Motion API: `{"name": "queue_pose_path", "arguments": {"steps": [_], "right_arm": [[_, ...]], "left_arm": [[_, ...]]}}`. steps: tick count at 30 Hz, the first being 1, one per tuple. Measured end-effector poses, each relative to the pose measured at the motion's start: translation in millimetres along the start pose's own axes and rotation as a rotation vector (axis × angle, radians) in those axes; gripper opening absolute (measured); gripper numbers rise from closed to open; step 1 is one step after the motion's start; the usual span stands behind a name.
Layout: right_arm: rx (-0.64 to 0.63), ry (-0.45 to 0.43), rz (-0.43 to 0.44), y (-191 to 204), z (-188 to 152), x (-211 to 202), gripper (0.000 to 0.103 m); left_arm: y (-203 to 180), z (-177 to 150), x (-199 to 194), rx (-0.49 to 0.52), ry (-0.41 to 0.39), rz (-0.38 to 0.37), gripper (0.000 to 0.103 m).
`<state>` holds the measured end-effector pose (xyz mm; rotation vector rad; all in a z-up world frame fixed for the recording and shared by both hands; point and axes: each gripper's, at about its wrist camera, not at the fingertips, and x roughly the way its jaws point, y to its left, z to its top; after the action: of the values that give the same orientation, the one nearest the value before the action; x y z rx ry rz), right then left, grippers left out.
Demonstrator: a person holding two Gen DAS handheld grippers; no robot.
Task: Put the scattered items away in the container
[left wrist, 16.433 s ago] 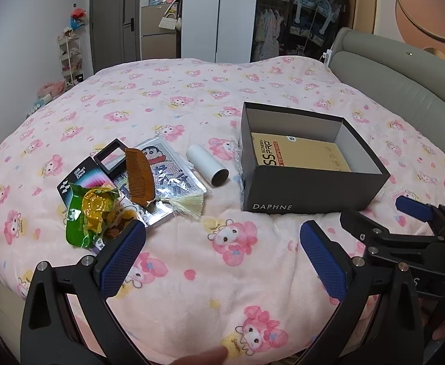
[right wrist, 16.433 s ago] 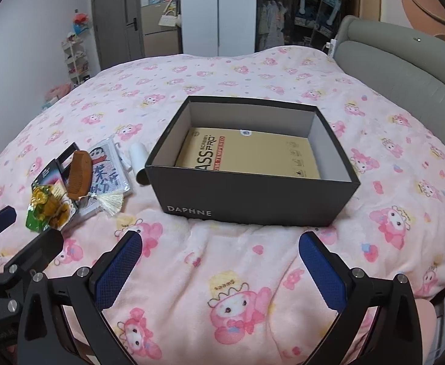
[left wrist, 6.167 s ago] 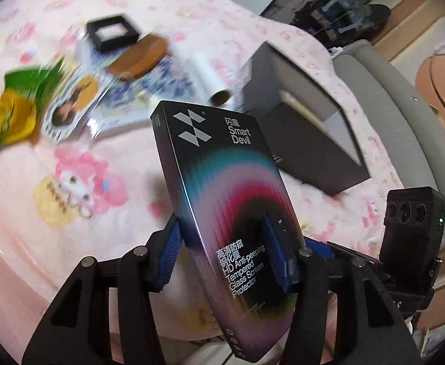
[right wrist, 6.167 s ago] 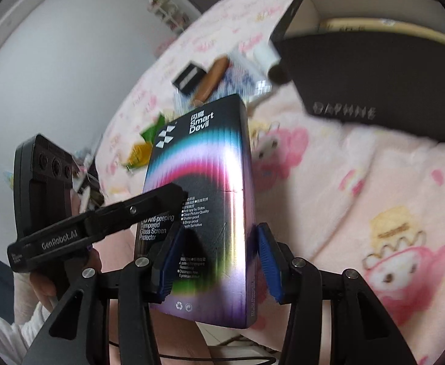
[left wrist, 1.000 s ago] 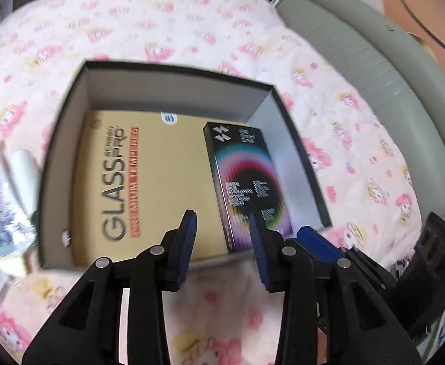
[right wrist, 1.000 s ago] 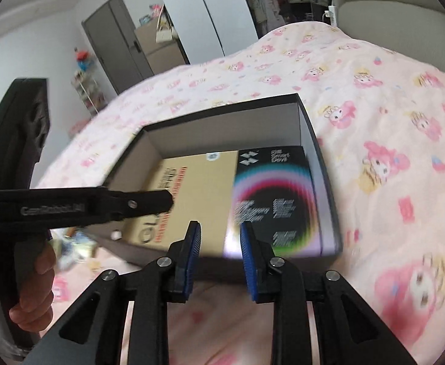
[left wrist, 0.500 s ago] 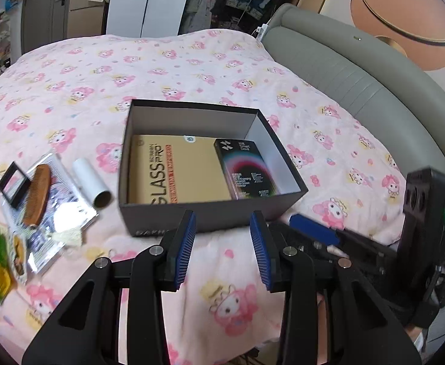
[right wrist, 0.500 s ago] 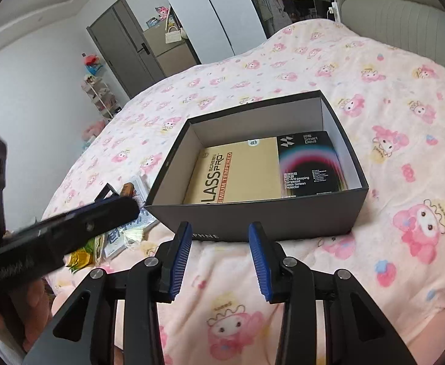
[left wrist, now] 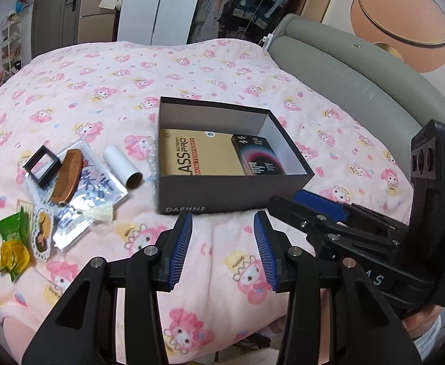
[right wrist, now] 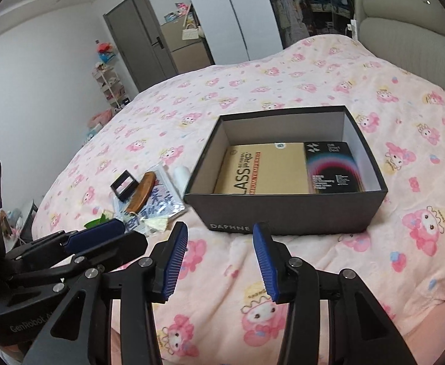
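While both grippers hang over the near edge of the bed, the box sits just beyond their tips, its front wall marked DAPHNE facing them. The left gripper has its jaws parted and opening, with only pink blanket between the blue pads; it grips nothing. The right gripper is likewise empty, jaws apart and widening, nothing between them. In the left view the right gripper lies to the right, pointing toward the box's near right corner; in the right view the left gripper sits at the lower left.

Inside the box a tan pack lies flat on the left, and a black pack lies flat beside it against the right wall.

The loose things lie left of the box, well apart from both grippers. A white roll rests nearest the box. Farther left, a comb lies on a foil packet, with a small black frame beside it. A tassel lies at the packet's near edge. Nearest the bed's left edge are an oval card and a green-and-yellow wrapper.
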<state>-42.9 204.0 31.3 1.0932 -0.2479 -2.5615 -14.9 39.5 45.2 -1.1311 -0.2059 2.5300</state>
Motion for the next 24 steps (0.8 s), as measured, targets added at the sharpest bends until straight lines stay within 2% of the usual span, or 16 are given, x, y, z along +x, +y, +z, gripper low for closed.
{"name": "queue_pose_path", "arguments": {"steps": [8,14,20,24], "right_arm": [[-0.067,-0.007,0.015,41,-11,-1,0.041],[-0.119,0.034,0.052,74,-19,16,0.041],[-0.197,0.094,0.077,106,-26,50,0.041],[-0.220,0.137,0.084,114,-28,79,0.041]], "left_arm": [[29,-18,-28,-0.039,-0.038,0.036,0.043],[67,-40,-40,-0.149,-0.075,0.084,0.043],[114,-56,-36,-0.279,-0.077,0.099,0.043],[146,-60,-15,-0.356,-0.070,0.097,0.043]]}}
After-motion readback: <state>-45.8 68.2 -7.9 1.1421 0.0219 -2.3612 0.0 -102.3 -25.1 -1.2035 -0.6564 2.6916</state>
